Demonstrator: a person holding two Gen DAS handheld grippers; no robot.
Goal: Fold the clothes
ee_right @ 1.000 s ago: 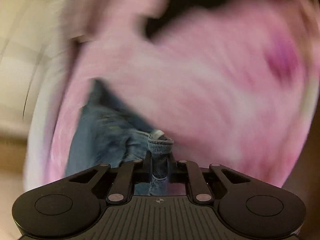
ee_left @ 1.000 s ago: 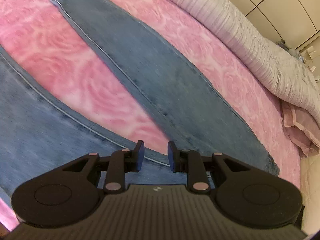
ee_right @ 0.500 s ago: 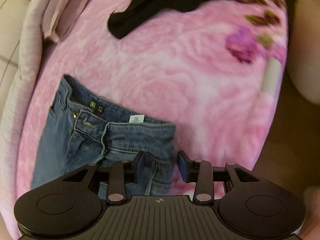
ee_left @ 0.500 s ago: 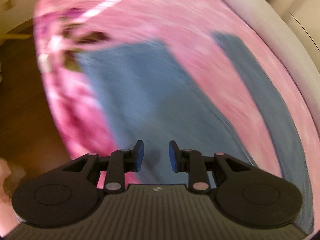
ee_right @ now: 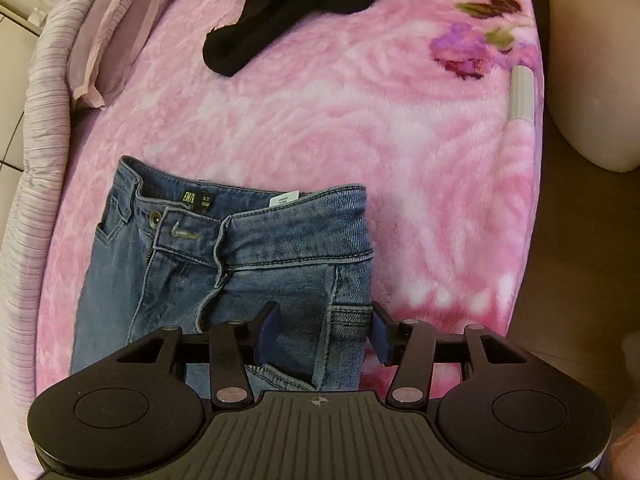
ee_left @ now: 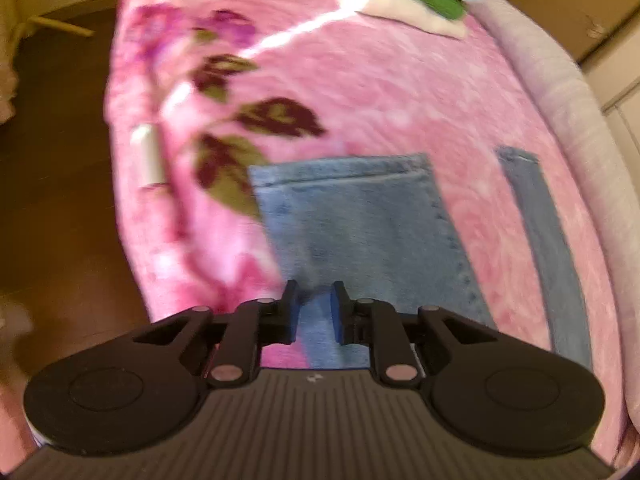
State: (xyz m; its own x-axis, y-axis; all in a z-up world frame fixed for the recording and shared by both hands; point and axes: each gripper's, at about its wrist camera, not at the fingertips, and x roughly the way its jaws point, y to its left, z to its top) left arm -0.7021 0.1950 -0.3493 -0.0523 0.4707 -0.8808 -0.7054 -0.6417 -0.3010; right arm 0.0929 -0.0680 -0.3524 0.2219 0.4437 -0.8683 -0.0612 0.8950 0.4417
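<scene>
Pair of blue denim jeans lying flat on a pink plush blanket with rose pattern spread over the bed. Front side up: button, open fly and inside labels all show. Waistband sits toward the far end of the right wrist view, with the body of the garment running back under the right gripper. Left wrist view picks up the opposite end: the near leg's hem lies square across the blanket, the second leg lies apart from it with pink showing between. So the long axis runs from waistband to hems along the bed, and the legs splay into a narrow V. Judged progress: early. Jeans are laid out and roughly smoothed, but no fold is in yet; legs are not brought together, nothing doubled over. Left to do: lay one leg on the other, then fold lengthwise. Right gripper's jaws have just been opening and stand wide apart over the hip and pocket area, denim below them but nothing pinched. Left gripper, jaws narrowed just now to a slim gap, hovers over the near leg's outer edge; pads not pressing cloth as far as the blur allows. A black garment lies bunched beyond the waistband, untouched.
</scene>
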